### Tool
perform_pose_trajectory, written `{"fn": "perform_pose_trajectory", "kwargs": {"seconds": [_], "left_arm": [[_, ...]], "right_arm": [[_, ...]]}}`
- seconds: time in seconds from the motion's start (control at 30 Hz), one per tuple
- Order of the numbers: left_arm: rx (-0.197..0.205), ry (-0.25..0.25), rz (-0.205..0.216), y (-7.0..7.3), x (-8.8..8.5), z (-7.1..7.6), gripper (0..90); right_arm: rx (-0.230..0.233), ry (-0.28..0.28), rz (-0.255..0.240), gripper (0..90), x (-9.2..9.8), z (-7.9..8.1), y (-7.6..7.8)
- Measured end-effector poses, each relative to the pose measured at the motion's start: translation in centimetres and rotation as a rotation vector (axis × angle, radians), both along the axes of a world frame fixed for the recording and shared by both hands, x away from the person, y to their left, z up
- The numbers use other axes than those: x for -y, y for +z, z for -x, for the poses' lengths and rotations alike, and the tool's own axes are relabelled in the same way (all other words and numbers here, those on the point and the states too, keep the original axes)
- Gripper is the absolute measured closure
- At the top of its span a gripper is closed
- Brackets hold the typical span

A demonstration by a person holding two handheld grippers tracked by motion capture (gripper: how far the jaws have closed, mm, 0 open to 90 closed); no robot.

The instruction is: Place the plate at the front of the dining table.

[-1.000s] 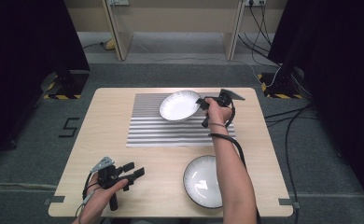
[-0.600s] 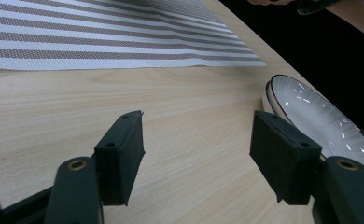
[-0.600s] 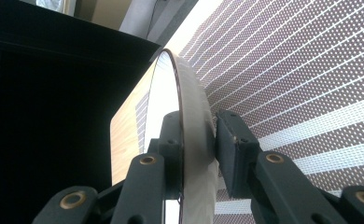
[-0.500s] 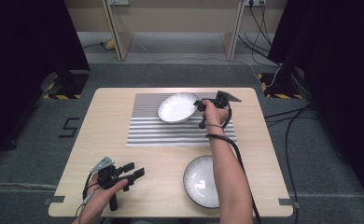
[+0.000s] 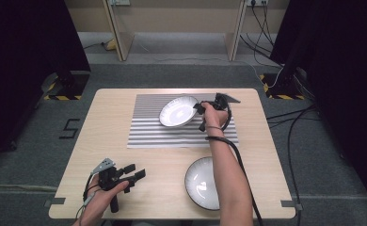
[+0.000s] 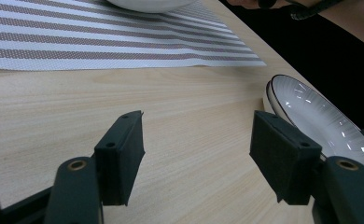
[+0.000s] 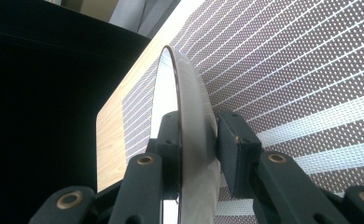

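A white bowl (image 5: 177, 112) rests tilted on the striped placemat (image 5: 172, 134) at the back of the wooden table (image 5: 111, 122). My right gripper (image 5: 198, 112) is shut on the bowl's right rim. In the right gripper view the rim (image 7: 189, 107) stands edge-on between the pads (image 7: 231, 144); the jaws have just been opening slightly with the rim still between them. My left gripper (image 5: 137, 173) is open near the table's front left with nothing between its pads (image 6: 124, 158). A second white bowl (image 5: 203, 183) sits at the front right, beside the left gripper's right jaw (image 6: 320, 121).
Bare wood lies between the placemat (image 6: 101, 46) and the front edge. Cables (image 5: 285, 136) run across the grey floor to the right of the table. Dark curtains stand on both sides, and wooden furniture legs at the back.
The right gripper and the bowl have shifted slightly toward the person, lower onto the placemat. The left gripper has not moved.
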State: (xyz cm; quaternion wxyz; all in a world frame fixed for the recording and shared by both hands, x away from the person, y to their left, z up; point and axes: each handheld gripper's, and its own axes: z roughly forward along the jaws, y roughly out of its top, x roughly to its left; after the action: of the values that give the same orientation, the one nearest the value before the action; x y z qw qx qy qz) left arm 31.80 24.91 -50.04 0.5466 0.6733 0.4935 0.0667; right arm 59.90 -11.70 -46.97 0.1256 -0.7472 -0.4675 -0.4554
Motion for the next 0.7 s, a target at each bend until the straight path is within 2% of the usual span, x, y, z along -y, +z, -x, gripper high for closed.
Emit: {"fn": "perform_pose_trajectory", "kwargs": {"seconds": [0.7], "left_arm": [[0.002, -0.008, -0.001, 0.00, 0.17, 0.08, 34.4]], "right_arm": [[-0.011, -0.040, 0.035, 71.8, 0.52, 0.17, -0.91]]}}
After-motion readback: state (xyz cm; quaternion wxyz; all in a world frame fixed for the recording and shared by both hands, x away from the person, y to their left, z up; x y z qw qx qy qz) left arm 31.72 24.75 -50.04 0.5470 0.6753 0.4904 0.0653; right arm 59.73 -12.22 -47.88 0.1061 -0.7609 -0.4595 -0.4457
